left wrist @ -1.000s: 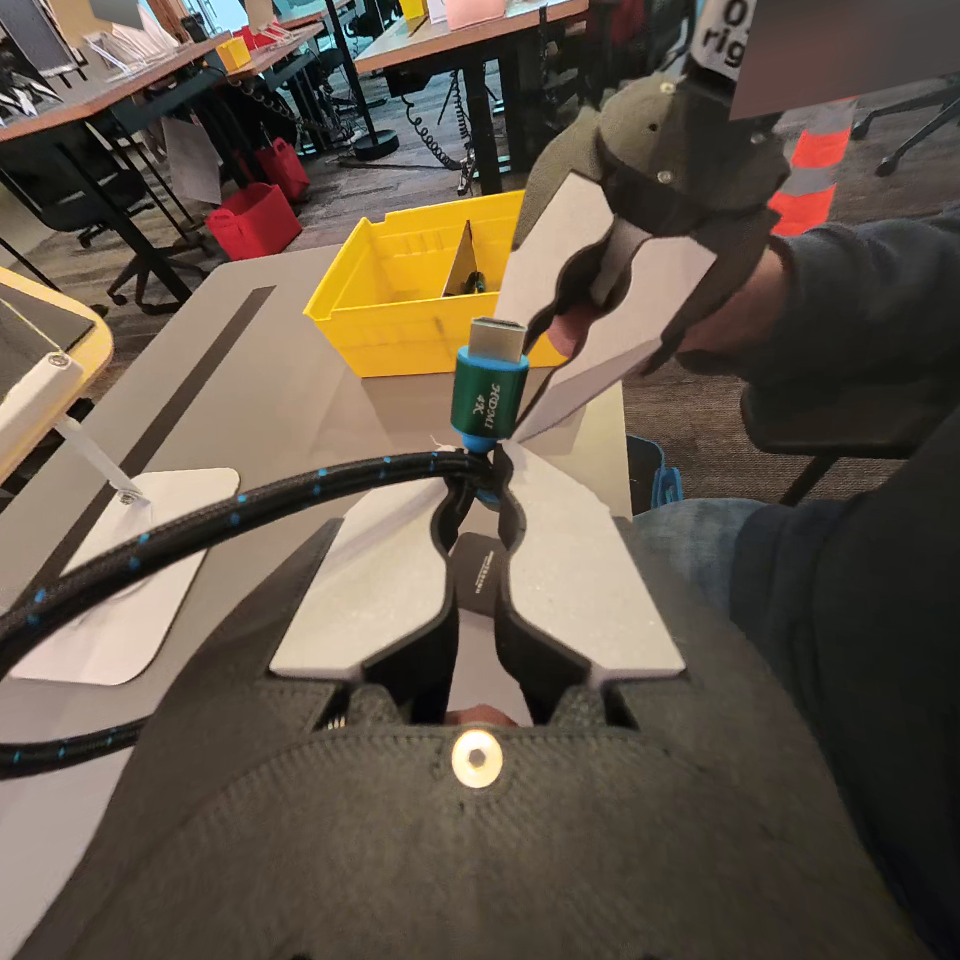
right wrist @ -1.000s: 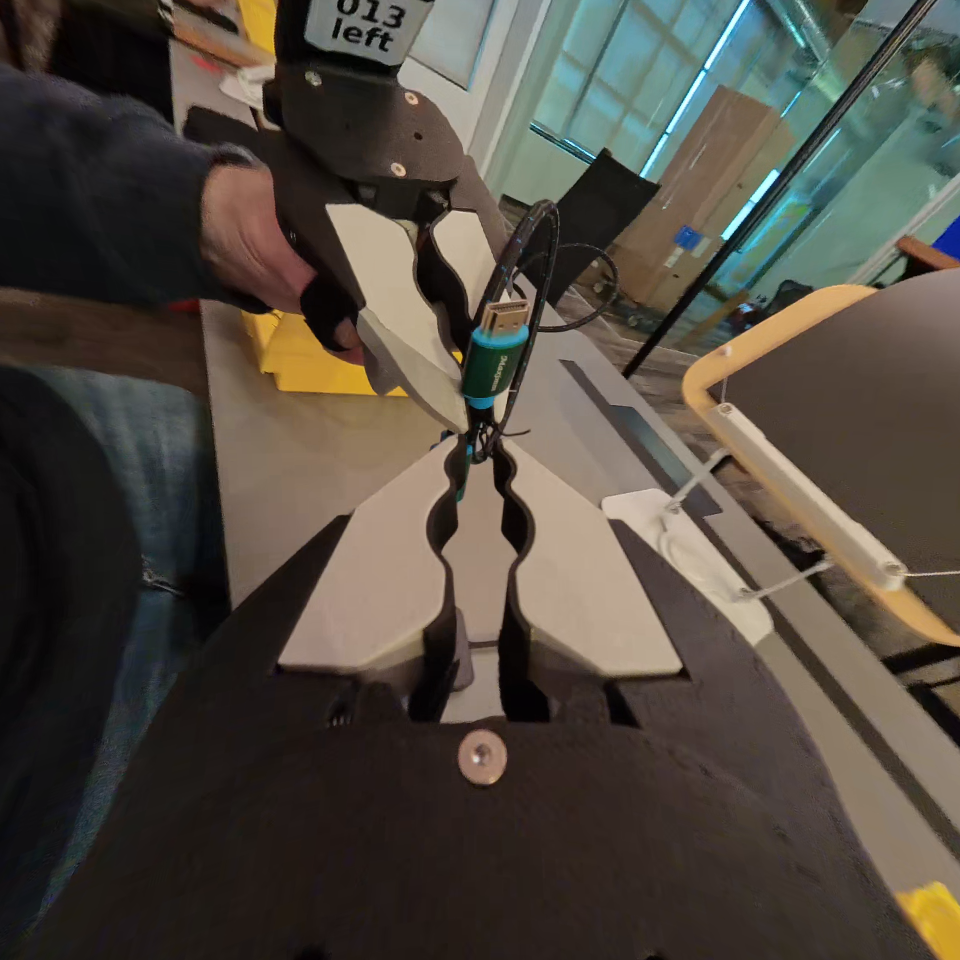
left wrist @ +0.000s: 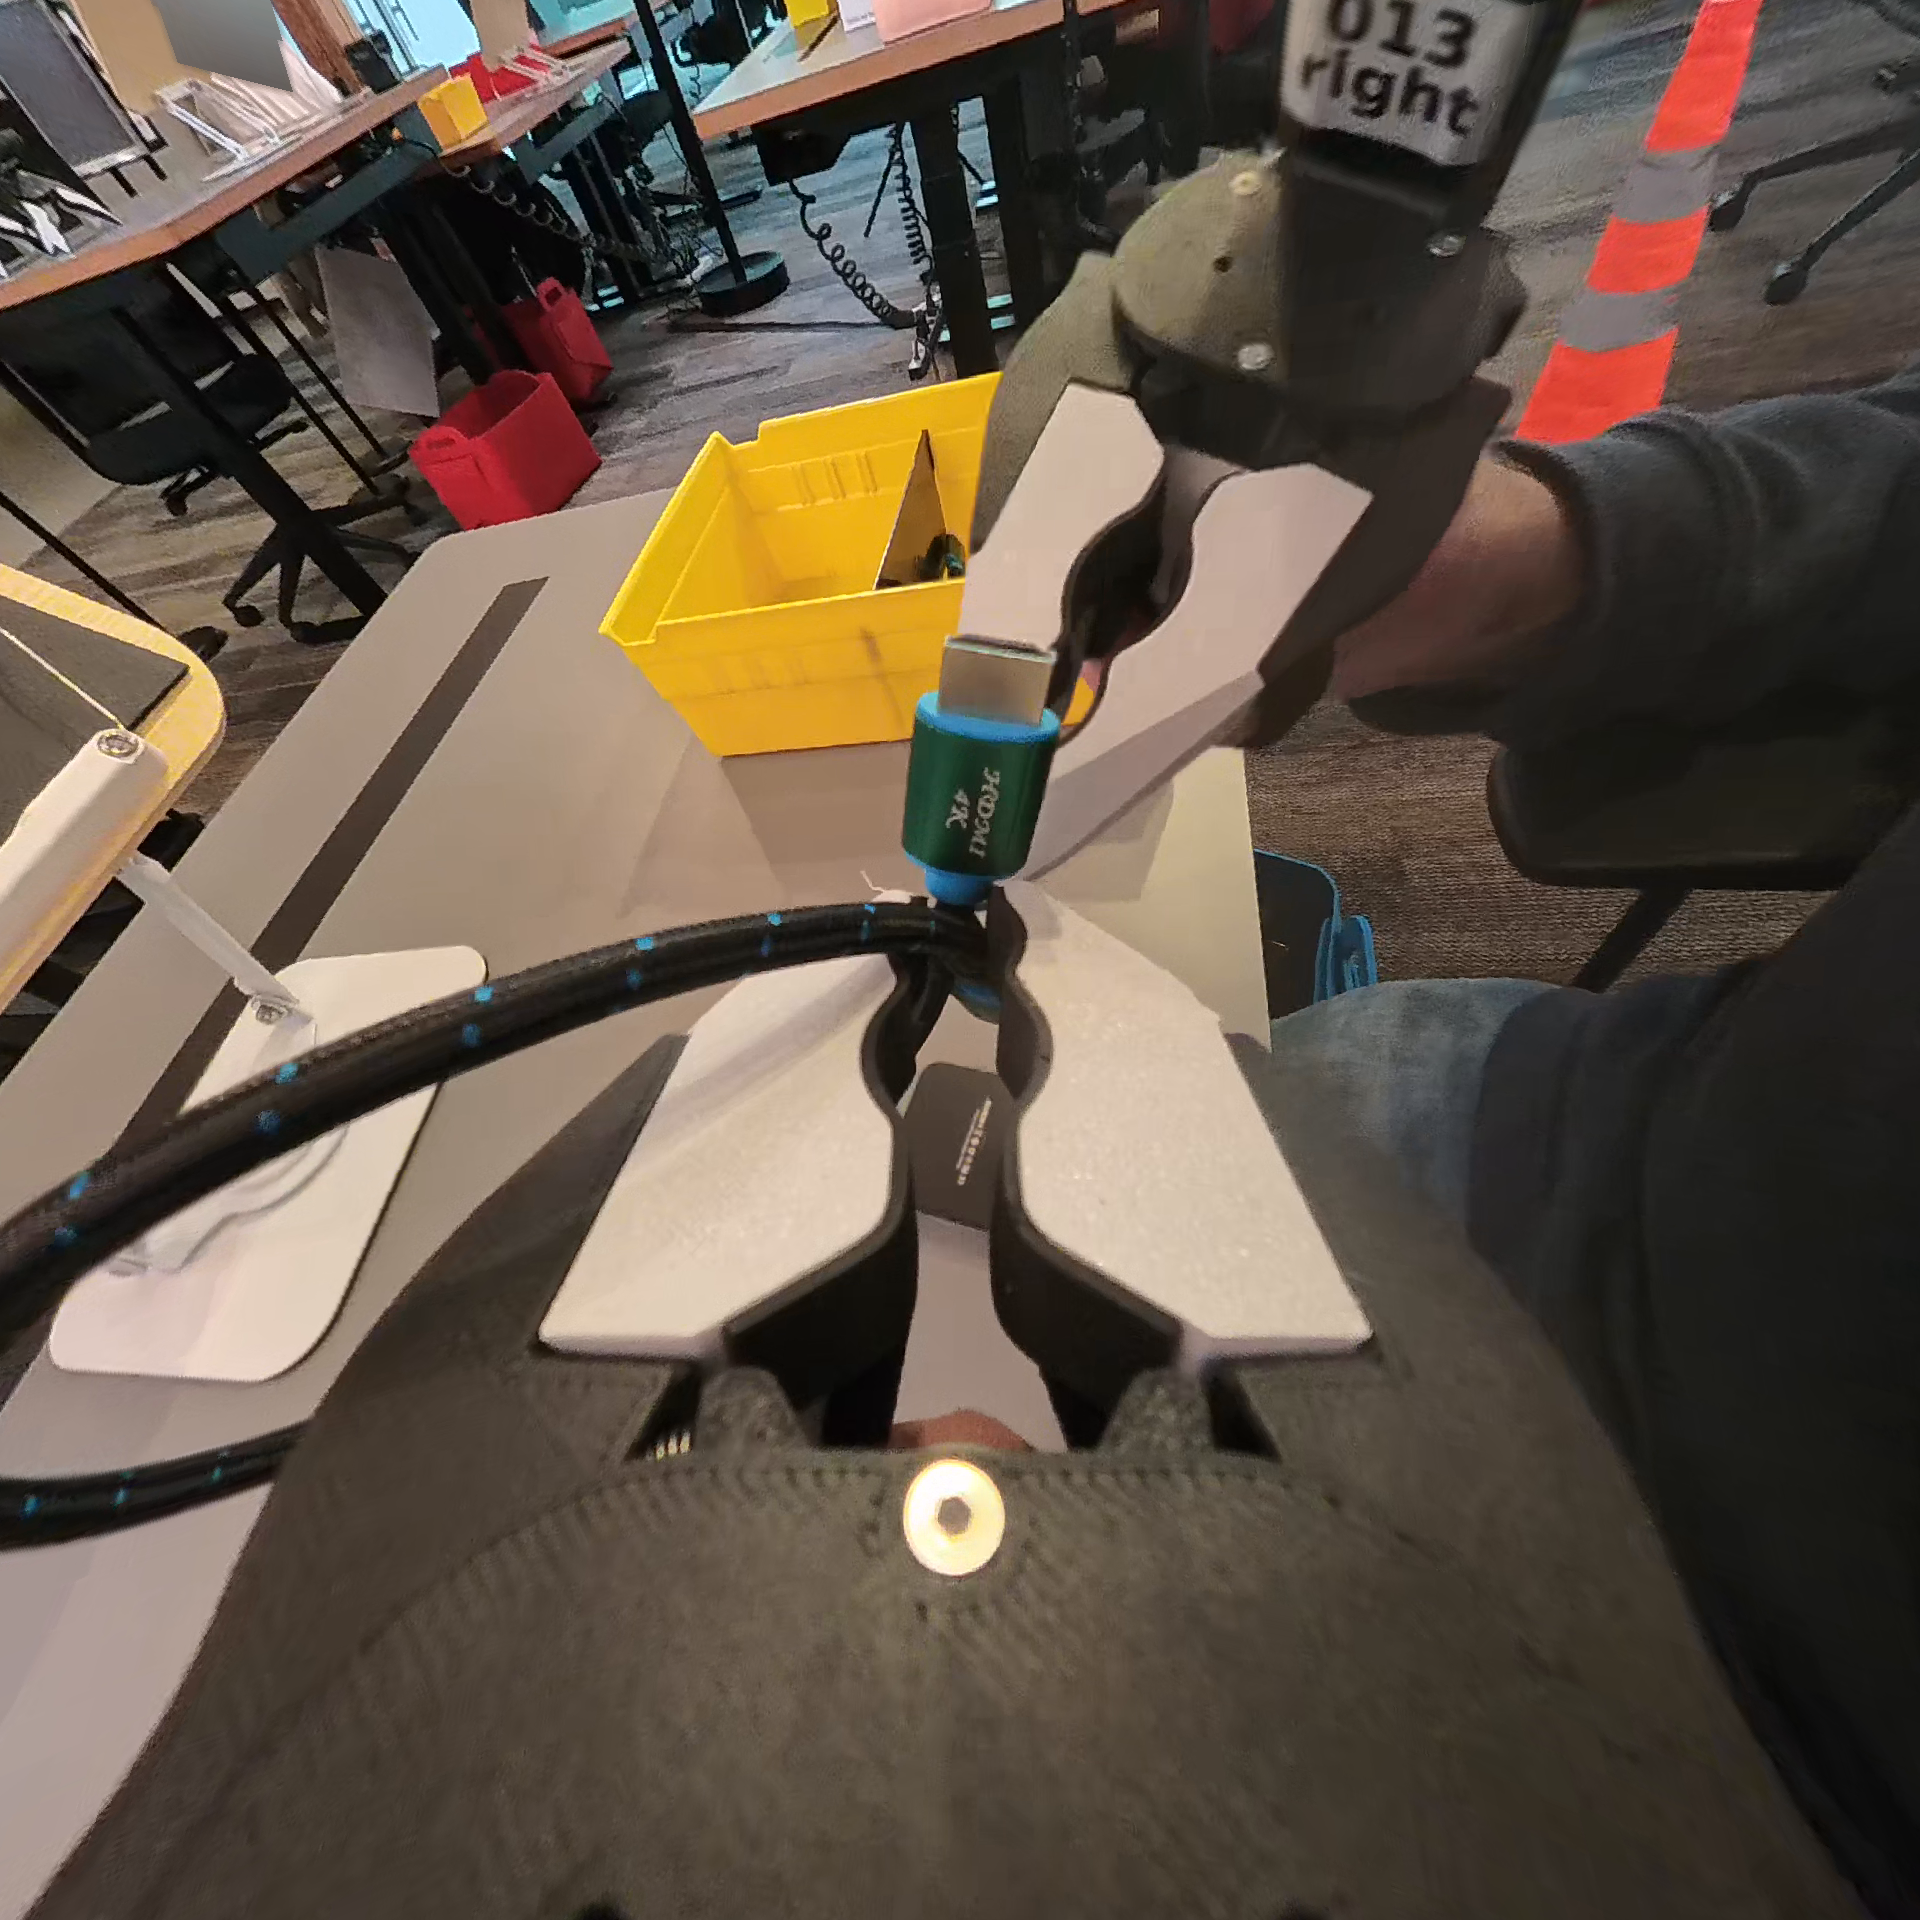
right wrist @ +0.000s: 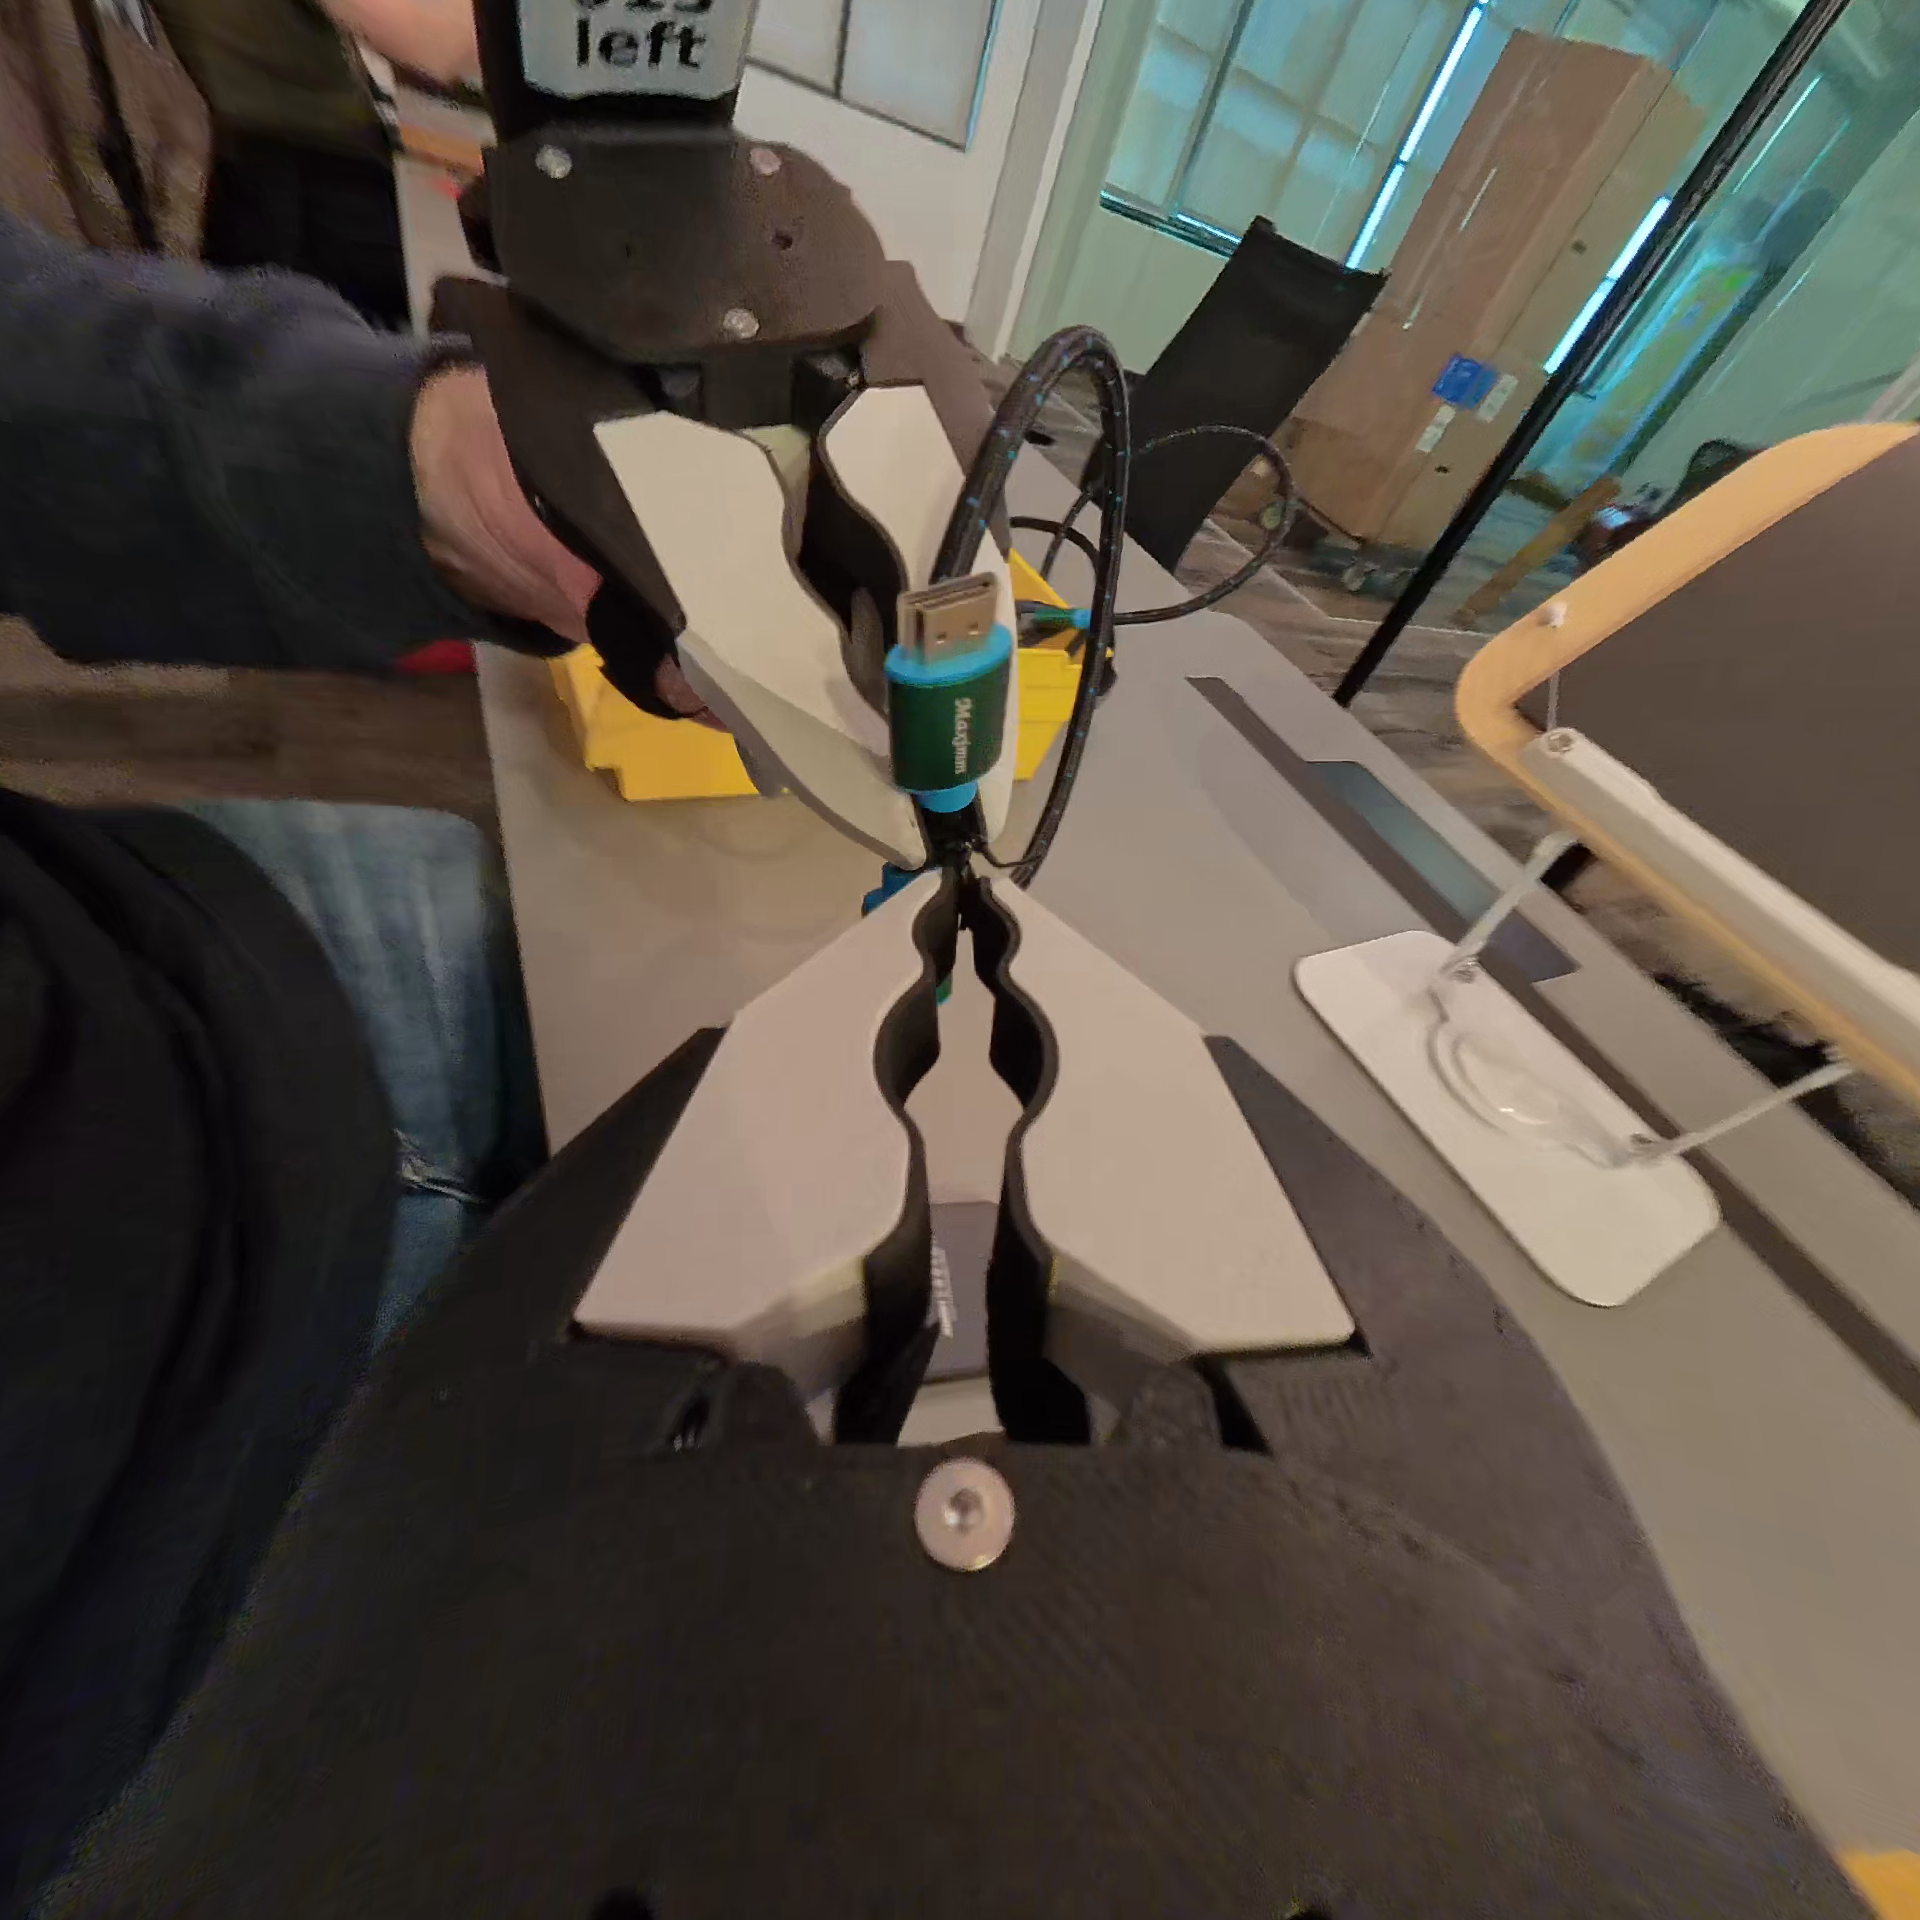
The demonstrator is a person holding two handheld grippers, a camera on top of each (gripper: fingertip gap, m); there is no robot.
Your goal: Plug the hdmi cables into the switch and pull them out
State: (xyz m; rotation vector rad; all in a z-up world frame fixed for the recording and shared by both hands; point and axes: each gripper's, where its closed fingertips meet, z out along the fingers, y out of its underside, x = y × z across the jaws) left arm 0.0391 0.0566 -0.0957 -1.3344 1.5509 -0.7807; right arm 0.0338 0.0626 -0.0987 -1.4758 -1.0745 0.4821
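Grey desk point(left wrist: 540, 831), yellow bin point(left wrist: 790, 634) behind. Your left gripper point(left wrist: 971, 940) pinches the braided HDMI cable point(left wrist: 520, 1013) below its green plug point(left wrist: 977, 795); your right gripper point(right wrist: 961, 894) looks closed there too. Cable stiff, springy; grasp the rigid plug.

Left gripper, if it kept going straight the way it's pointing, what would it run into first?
Most likely the right gripper. Its fingertips sit almost tip to tip with the left gripper, which is shut on the cable just below the green plug. The yellow bin lies beyond, though depth is hard to judge.
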